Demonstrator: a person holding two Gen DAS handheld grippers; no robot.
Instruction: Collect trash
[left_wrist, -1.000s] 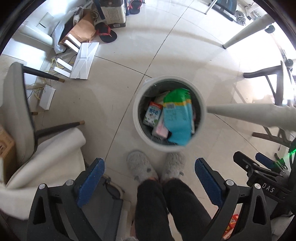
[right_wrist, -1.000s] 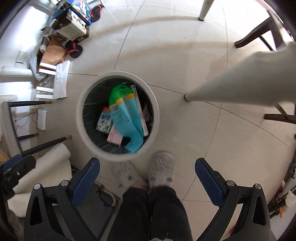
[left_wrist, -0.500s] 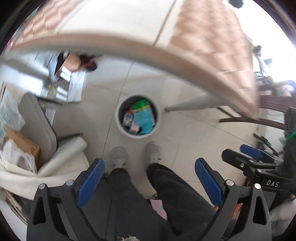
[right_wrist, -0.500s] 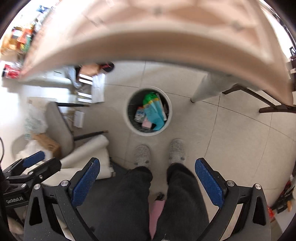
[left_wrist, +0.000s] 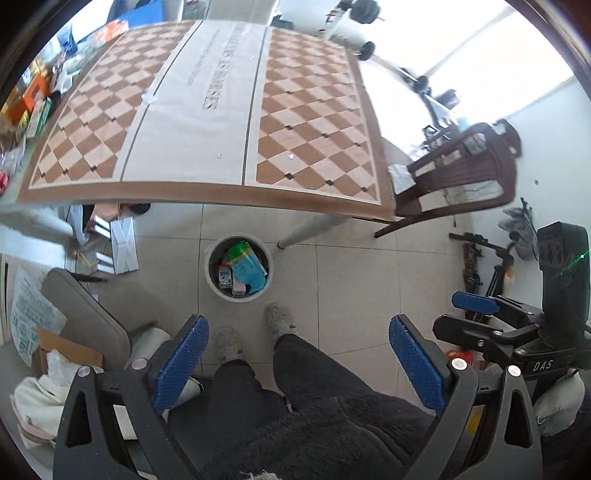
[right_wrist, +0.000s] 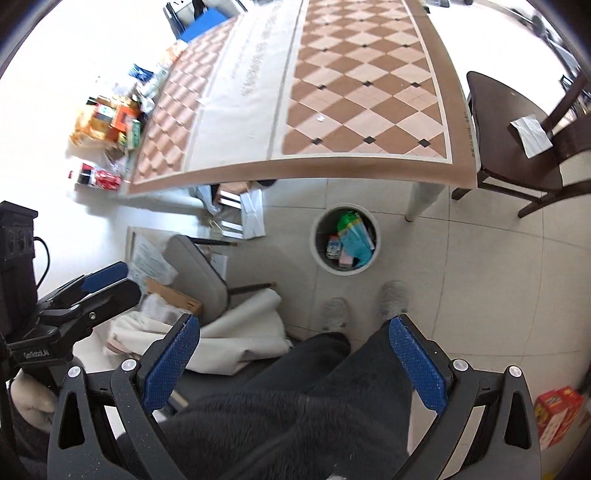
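A white round trash bin (left_wrist: 211, 275) stands on the tiled floor under the table's near edge, also in the right wrist view (right_wrist: 317, 254). It holds a teal and green packet (left_wrist: 245, 267), a small carton and a pink item. My left gripper (left_wrist: 299, 363) is open and empty, high above the floor, over the person's legs. My right gripper (right_wrist: 295, 360) is open and empty at about the same height. Each gripper shows in the other's view: the right one (left_wrist: 495, 314) and the left one (right_wrist: 88, 291).
A checkered table (left_wrist: 207, 110) fills the upper view, with packets and boxes at its far left (right_wrist: 110, 118). A dark wooden chair (right_wrist: 517, 147) stands right, a grey chair (left_wrist: 85, 314) with cloth left. Papers lie under the table. A red box (right_wrist: 554, 410) sits at floor right.
Both grippers have risen from just above the bin to well above table height. The bin now looks small and the table top has come into view. Both stay open.
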